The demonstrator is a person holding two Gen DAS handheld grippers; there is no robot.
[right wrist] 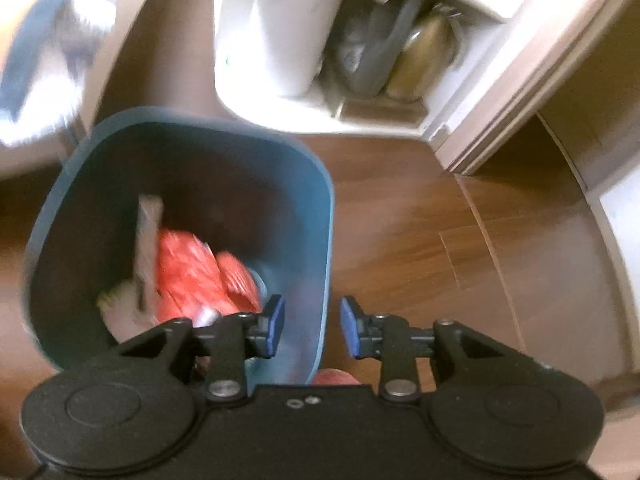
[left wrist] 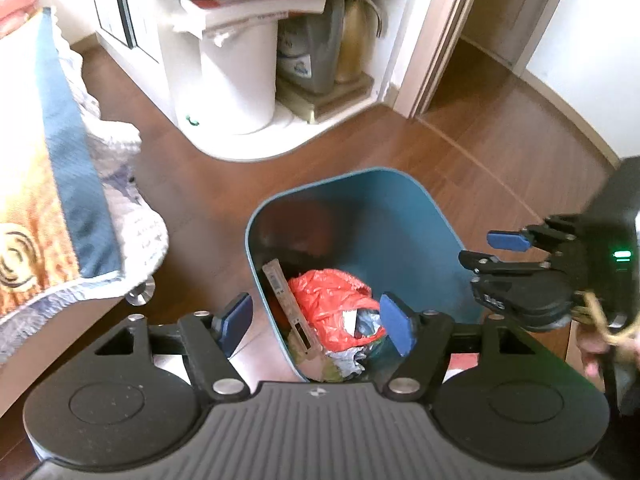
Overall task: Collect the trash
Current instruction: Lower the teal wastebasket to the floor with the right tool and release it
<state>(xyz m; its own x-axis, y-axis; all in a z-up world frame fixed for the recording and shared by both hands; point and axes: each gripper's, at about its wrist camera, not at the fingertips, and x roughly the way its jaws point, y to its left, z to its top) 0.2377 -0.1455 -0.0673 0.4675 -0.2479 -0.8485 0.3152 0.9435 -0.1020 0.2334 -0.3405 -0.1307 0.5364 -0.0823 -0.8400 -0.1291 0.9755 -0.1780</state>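
Note:
A teal bin [left wrist: 400,216] stands on the wooden floor. In it lie a crumpled red plastic bag [left wrist: 332,304], a long clear strip pack [left wrist: 280,284] and some grey wrappers. My left gripper [left wrist: 316,322] hangs open above the bin's near rim, with nothing between its pads. My right gripper [left wrist: 492,250] shows at the bin's right side. The right wrist view is blurred: my right gripper [right wrist: 312,326] is open and straddles the right wall of the bin [right wrist: 308,208] without pressing on it. The red bag [right wrist: 188,272] and the strip pack [right wrist: 148,240] lie inside.
Behind the bin stands a white shelf unit [left wrist: 248,148] holding a white bucket [left wrist: 240,80], a grey jug [left wrist: 312,52] and a gold flask [left wrist: 356,40]. A bed with a patterned blanket [left wrist: 48,184] fills the left. An open doorway [left wrist: 480,60] lies at the right.

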